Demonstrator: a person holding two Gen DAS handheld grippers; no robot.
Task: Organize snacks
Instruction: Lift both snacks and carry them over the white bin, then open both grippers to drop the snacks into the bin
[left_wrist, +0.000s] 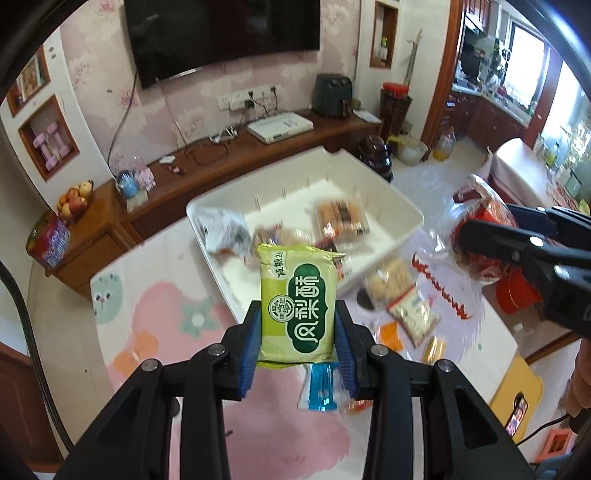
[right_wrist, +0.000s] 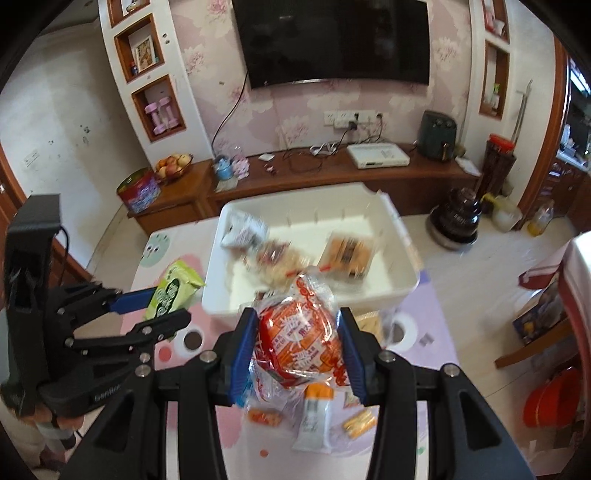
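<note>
Both loads should be carried over the rim of the white bin (left_wrist: 402, 206) and released low inside, so that neither packet catches the wall. The left gripper (left_wrist: 298, 343) is closed on the upright green pastry packet (left_wrist: 298, 306), pinched by its side edges. The right gripper (right_wrist: 300, 345) clamps the red-and-clear snack bag (right_wrist: 301, 339); the bin lies just ahead of and below both, with loose snacks on the surface (right_wrist: 436, 302) beneath.

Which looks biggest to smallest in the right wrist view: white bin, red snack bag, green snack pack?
1. white bin
2. red snack bag, though inflated by nearness to the camera
3. green snack pack
</note>
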